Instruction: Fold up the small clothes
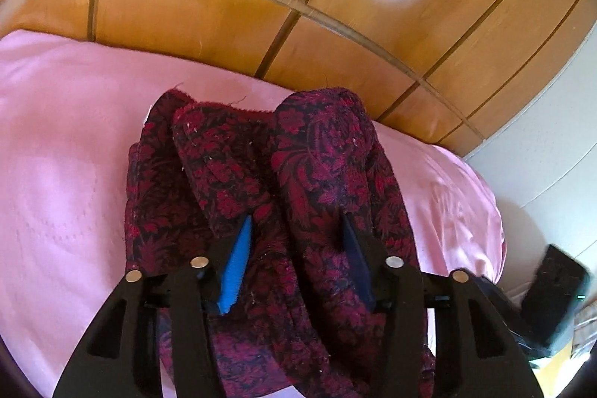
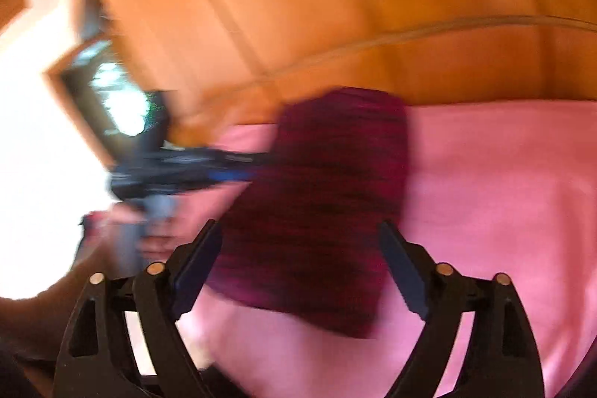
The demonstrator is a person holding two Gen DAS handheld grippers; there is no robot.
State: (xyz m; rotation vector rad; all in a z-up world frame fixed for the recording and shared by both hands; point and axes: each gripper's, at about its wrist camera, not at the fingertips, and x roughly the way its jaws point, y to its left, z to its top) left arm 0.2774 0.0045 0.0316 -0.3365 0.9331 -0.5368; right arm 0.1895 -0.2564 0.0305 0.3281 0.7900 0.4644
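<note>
A dark red floral garment lies bunched on a pink bed sheet. In the left wrist view a thick fold of it fills the gap between the blue pads of my left gripper, which is shut on it; cloth hides both fingertips. The right wrist view is motion-blurred. There the garment shows as a dark red slab on the sheet, with the left gripper at its left edge. My right gripper stands wide open, its pads apart from the cloth, which lies just beyond them.
Glossy wooden panels rise right behind the bed. A dark blocky object sits off the bed's right edge by a pale wall. A hand holds the left gripper's handle. A bright window or mirror is at the left.
</note>
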